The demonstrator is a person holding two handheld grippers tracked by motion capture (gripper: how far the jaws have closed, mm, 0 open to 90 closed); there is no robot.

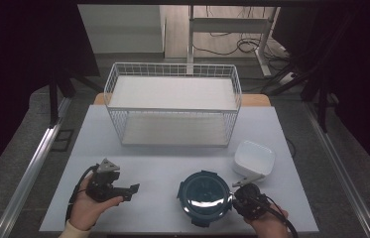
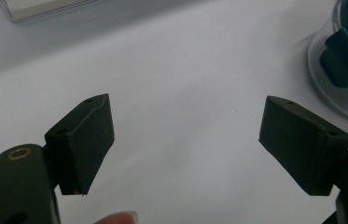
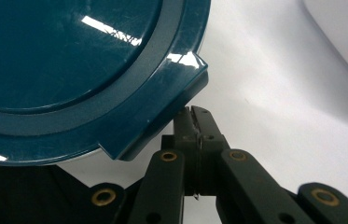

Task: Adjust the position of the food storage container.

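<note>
High view: table point(image 1: 162, 163), pale surface. Wire basket point(image 1: 172, 101), white, at the far middle. White bowl point(image 1: 254, 157), right of centre, near the basket's right end. Round container with teal lid point(image 1: 205, 197), near edge, just beside the bowl. Left gripper point(image 1: 130, 191), held in a hand, near left, well apart from the container, jaws spread with nothing between. Right gripper point(image 1: 233, 198), held in a hand, touching the container's right rim.

Left gripper view: left gripper point(image 2: 185, 140), jaws wide apart over bare table point(image 2: 176, 70); container point(image 2: 344, 60) at upper right.

Right gripper view: right gripper point(image 3: 195, 114), jaws pressed together, tips under a lid tab of the container point(image 3: 69, 60); bowl point(image 3: 344, 32) at upper right.
</note>
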